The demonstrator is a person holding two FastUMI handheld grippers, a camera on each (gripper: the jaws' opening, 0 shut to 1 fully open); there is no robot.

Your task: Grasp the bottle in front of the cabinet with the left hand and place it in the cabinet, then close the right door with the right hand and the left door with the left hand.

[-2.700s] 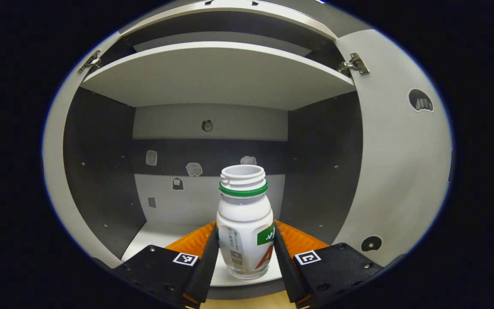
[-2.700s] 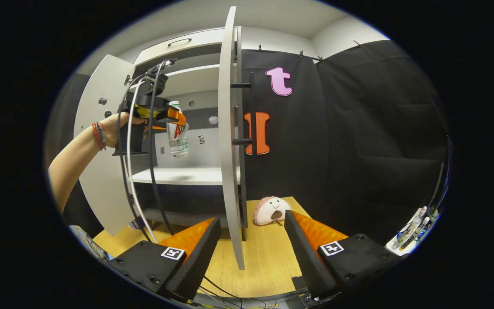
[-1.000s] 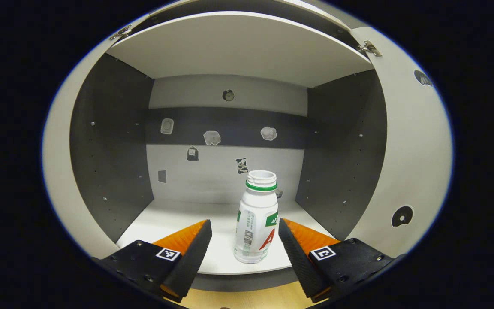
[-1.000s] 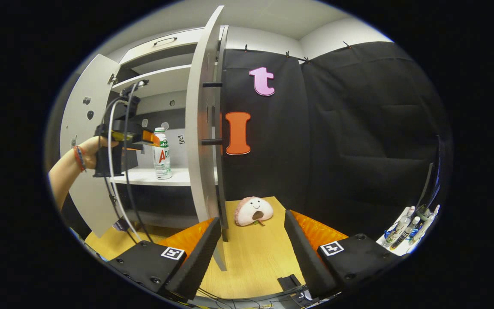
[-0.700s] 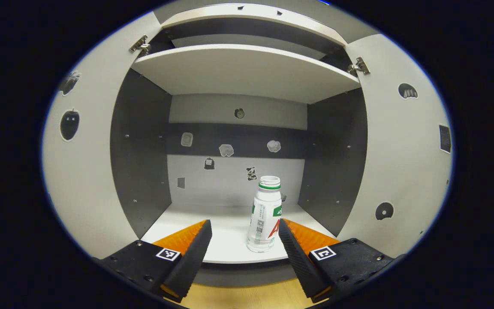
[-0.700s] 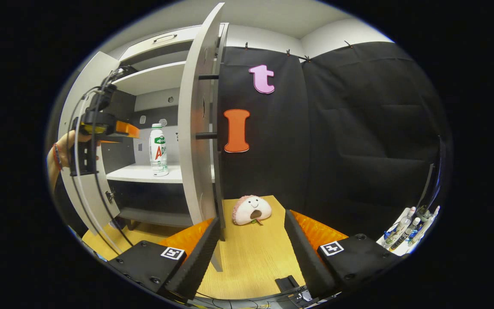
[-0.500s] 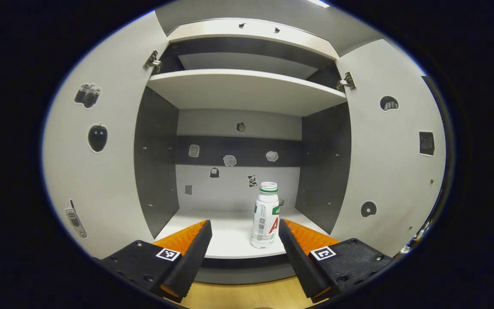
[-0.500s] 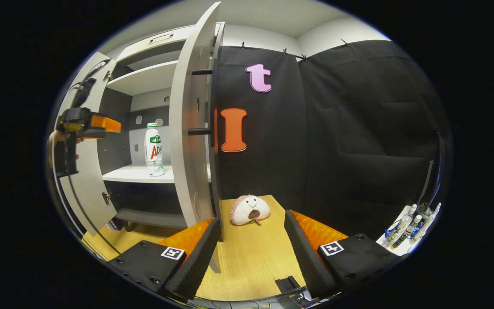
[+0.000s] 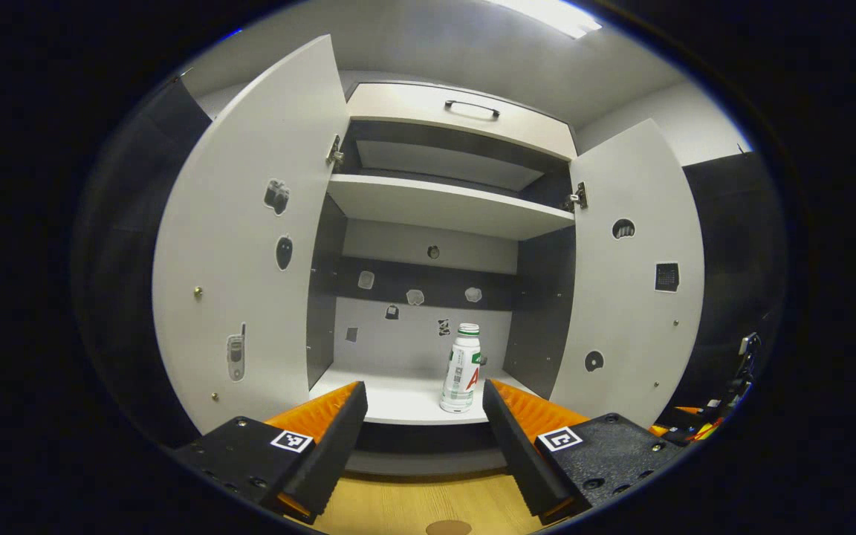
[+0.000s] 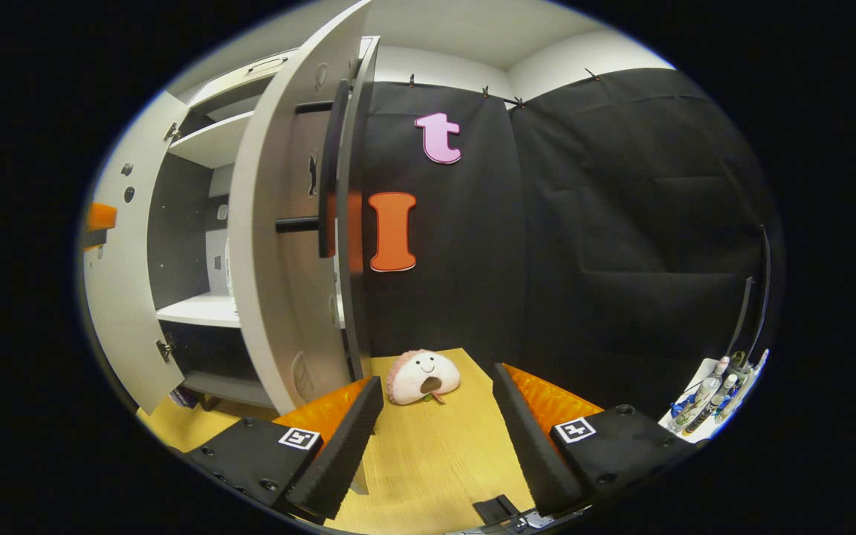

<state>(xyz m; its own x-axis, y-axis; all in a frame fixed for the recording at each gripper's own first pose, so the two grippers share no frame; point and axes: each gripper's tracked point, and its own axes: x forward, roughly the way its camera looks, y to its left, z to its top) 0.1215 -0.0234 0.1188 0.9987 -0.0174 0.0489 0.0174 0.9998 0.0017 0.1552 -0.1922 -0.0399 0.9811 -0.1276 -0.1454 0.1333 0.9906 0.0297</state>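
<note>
Bottle: the bottle [image 9: 461, 370] is a white plastic one, slim and rounded, with a green ring under its open threaded neck. It stands upright on the lower shelf [image 9: 406, 397] of the cabinet [image 9: 458, 126], toward the right side and not far from the front edge.
Left claw: the left claw [image 9: 423, 427] is wide open and holds nothing. It is in front of the cabinet, well apart from the bottle, and the bottle shows between its two ribbed, wedge-shaped fingers.
Right claw: the right claw [image 10: 435, 435] is also wide open and empty. It hangs over the bench [image 10: 435, 461], just beside the lower edge of the right door.
Cabinet: flat matte panels, pale outside and dark grey on the inner side walls. Small stickers are on the back wall. One more shelf is above, and a drawer front with a thin dark handle is at the top.
Doors: the left door [image 9: 250, 253] and the right door [image 9: 632, 282] both stand open, swung outward. In the right gripper view the right door [image 10: 279, 245] is seen nearly edge-on, with a dark bar handle on its outer face.
Open room: the space between the doors is free in front of the shelf.
Bench: light wood grain, smooth. A soft round plush toy [image 10: 423, 377] lies on it near the black cloth wall, to the right of the right door.
</note>
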